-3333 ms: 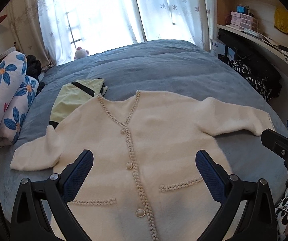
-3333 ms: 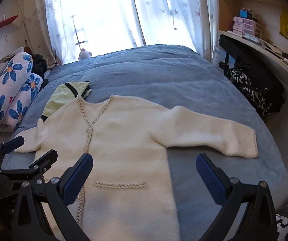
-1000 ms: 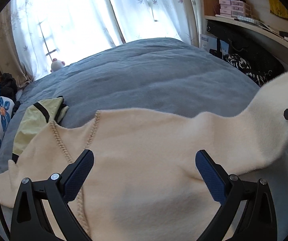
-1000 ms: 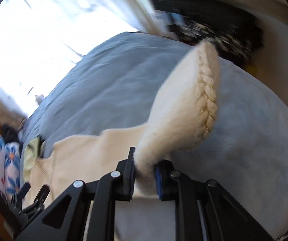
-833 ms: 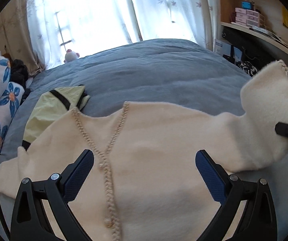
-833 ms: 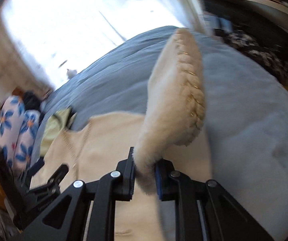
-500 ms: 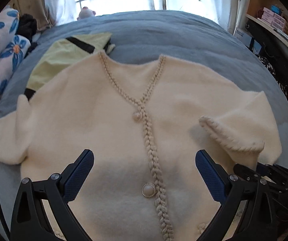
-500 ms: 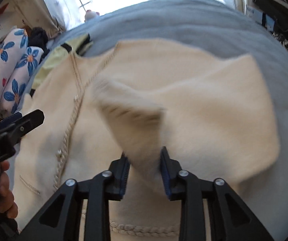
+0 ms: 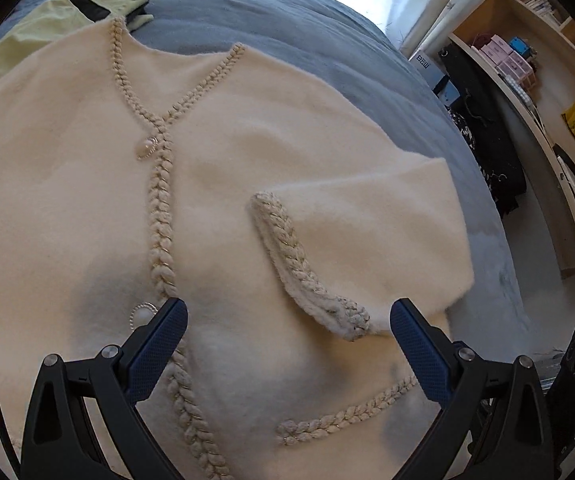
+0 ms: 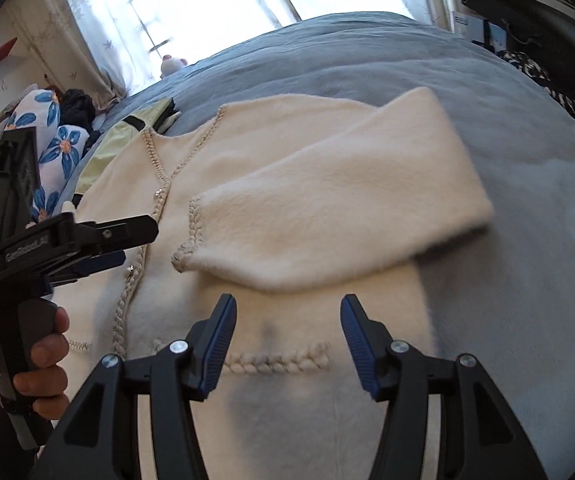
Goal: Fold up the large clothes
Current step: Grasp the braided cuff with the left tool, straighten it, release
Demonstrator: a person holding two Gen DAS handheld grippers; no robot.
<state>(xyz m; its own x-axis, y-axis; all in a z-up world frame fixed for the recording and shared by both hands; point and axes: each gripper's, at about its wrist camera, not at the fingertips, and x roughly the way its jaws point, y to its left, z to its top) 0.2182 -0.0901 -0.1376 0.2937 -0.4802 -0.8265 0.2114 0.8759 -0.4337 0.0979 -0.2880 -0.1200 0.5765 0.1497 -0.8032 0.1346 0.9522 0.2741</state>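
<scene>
1. Both grippers stood spread with nothing between their pads. The right gripper point(image 10: 285, 340) hung over the lower front of the cardigan; its jaws had just been opening, and no fabric lay between them. The left gripper point(image 9: 287, 344) was spread wider above the button band.

2. Just beyond the right gripper's fingertips lay the sleeve point(image 10: 327, 208) on that side, folded inward across the chest of the cream cardigan point(image 9: 67, 184), its braided cuff point(image 9: 307, 272) stopping short of the button band point(image 9: 161, 216).

3. The cardigan lay face up and buttoned on the grey-blue bed cover point(image 10: 507, 128), its far shoulder overlapping a yellow-green garment point(image 9: 43, 28).

4. By my reading, the first sleeve fold was done and let go. The opposite sleeve, out of sight in both views, appeared to be the next piece. That would call for the left gripper to pinch it near the cuff and lay it across the chest.

5. The person's hand point(image 10: 43, 356) held the left tool at the left edge of the right view. Raised lettering on that tool's body point(image 10: 31, 250) was too blurred to read.

6. Farther out, a floral bundle point(image 10: 51, 152) sat by the curtains, and a box point(image 9: 423, 63) beside the shelves carried print I could not make out.
</scene>
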